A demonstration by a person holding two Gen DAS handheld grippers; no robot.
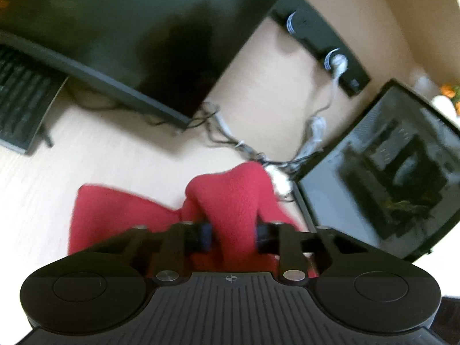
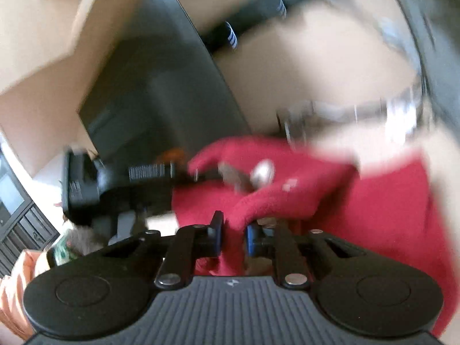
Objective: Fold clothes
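Note:
A red fleece garment (image 1: 230, 198) hangs in front of me over a pale desk (image 1: 100, 158). My left gripper (image 1: 233, 237) is shut on a bunched fold of it, the cloth filling the gap between the blue pads. In the right wrist view the same red garment (image 2: 359, 201) spreads to the right, and my right gripper (image 2: 233, 237) is shut on another fold of it. The left gripper shows there as a black body (image 2: 86, 184) at the left, gripping the cloth's far edge. Both views are blurred.
A large dark monitor (image 1: 129, 28) and a keyboard (image 1: 20, 106) stand at the back left. A second screen (image 1: 388, 172) stands at the right. A tangle of cables (image 1: 244, 143) and a black power strip (image 1: 322, 40) lie behind the garment.

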